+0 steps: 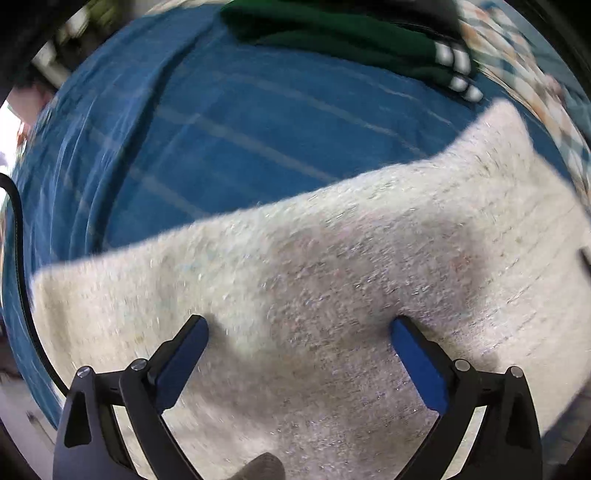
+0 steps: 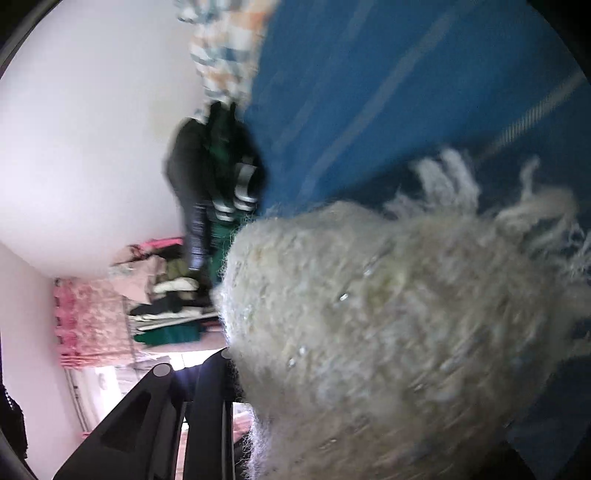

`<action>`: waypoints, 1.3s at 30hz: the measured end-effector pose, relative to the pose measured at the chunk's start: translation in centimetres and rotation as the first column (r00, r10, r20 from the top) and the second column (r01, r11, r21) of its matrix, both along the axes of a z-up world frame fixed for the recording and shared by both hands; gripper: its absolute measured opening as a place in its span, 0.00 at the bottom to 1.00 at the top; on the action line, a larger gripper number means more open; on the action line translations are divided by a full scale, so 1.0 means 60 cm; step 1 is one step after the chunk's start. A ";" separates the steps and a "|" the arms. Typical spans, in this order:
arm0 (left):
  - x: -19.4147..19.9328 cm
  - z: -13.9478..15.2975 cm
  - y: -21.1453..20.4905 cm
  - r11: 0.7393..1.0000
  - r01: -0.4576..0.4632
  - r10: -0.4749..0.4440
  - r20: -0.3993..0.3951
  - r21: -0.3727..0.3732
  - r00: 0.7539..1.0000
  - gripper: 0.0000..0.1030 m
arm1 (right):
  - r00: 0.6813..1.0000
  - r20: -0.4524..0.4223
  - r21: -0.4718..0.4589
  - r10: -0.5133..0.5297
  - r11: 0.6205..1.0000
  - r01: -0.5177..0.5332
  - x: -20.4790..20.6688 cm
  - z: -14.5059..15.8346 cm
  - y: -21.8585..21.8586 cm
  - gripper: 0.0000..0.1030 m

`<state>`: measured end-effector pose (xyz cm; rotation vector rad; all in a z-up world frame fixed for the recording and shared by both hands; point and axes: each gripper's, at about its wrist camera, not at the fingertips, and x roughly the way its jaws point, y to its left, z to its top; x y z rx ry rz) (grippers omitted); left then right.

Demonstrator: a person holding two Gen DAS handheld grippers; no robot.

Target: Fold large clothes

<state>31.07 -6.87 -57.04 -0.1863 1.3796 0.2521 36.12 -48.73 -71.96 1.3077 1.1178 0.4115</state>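
Fuzzy cream knit garment point(image 1: 332, 280), fringed edge, spread over blue bedcover point(image 1: 229, 122)

left wrist: looks down, close over knit point(image 1: 332, 277) on bed point(image 1: 240, 129) | right wrist: tilted sideways, knit point(image 2: 369, 332) against lens | shared: knit, bed, green clothes point(image 1: 332, 33)

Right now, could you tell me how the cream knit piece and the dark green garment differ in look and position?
The cream knit piece is pale, fuzzy and flecked, spread wide under the left gripper; the dark green garment is smooth with white stripes, bunched at the far edge. The cream one has tassels; the green shows none. Both lie on the blue cover.
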 end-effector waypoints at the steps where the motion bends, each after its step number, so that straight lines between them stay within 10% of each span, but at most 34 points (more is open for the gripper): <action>1: 0.009 0.001 -0.010 1.000 0.021 -0.021 0.006 -0.015 1.000 1.00 | 1.000 0.022 -0.002 -0.017 1.000 0.017 -0.003 0.023 -0.006 0.25; 13: 0.138 -0.005 -0.122 0.962 0.154 -0.146 0.054 -0.227 0.988 0.99 | 0.974 0.220 -0.287 0.052 0.958 0.013 -0.003 0.239 -0.057 0.25; 21: -0.058 0.096 0.074 0.984 -0.118 0.130 0.083 -0.133 0.988 0.99 | 0.901 0.282 -0.437 0.331 0.880 -0.186 -0.007 0.341 0.166 0.25; 26: -0.253 0.122 0.202 0.943 -0.333 0.333 0.019 -0.028 0.943 0.99 | 0.808 0.224 -0.507 0.545 0.773 -0.381 -0.075 0.298 0.381 0.25; 35: -0.425 0.124 0.316 0.815 -0.579 0.578 -0.031 -0.032 0.816 0.98 | 0.615 -0.092 -0.646 0.783 0.423 -0.635 -0.166 0.118 0.619 0.33; 39: -0.450 0.146 0.314 0.789 -0.605 0.609 0.002 -0.106 0.793 0.98 | 0.543 -0.062 -0.555 0.838 0.423 -0.717 -0.153 0.155 0.614 0.79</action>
